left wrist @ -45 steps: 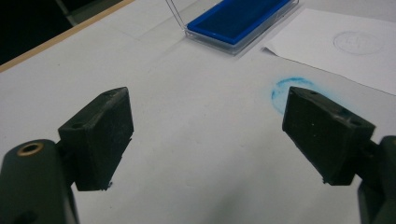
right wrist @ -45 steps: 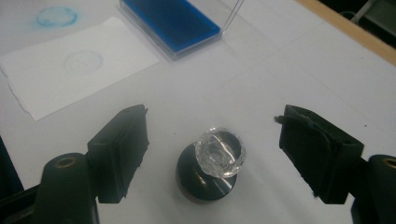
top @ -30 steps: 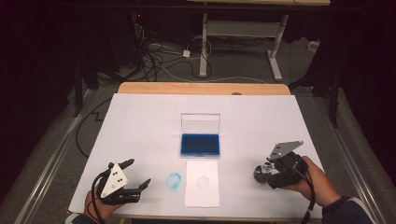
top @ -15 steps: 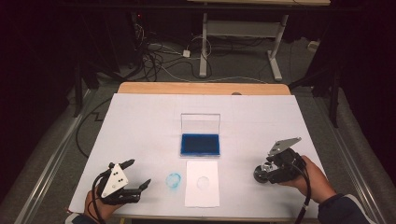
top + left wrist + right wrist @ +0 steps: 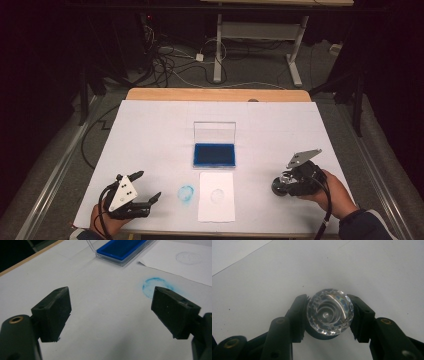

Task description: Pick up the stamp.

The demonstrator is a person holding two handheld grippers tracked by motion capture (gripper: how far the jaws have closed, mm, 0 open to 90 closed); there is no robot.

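Note:
My right gripper [image 5: 283, 187] is at the right side of the table, shut on a round stamp [image 5: 329, 312] whose faceted clear knob sits between the jaws; its dark base [image 5: 277, 187] is at or just above the white table cover. An open ink pad [image 5: 214, 154] with a blue pad and a raised clear lid sits mid-table. In front of it lies a white sheet of paper [image 5: 216, 196] with a faint round imprint. My left gripper [image 5: 148, 185] is open at the front left, its jaws wide apart [image 5: 111, 307] over bare table cover.
A blue ring-shaped ink mark [image 5: 186, 193] is on the white table cover [image 5: 150, 135], between my left gripper and the paper. A wooden table edge [image 5: 215, 94] runs along the far side. Cables and desk legs are on the floor beyond.

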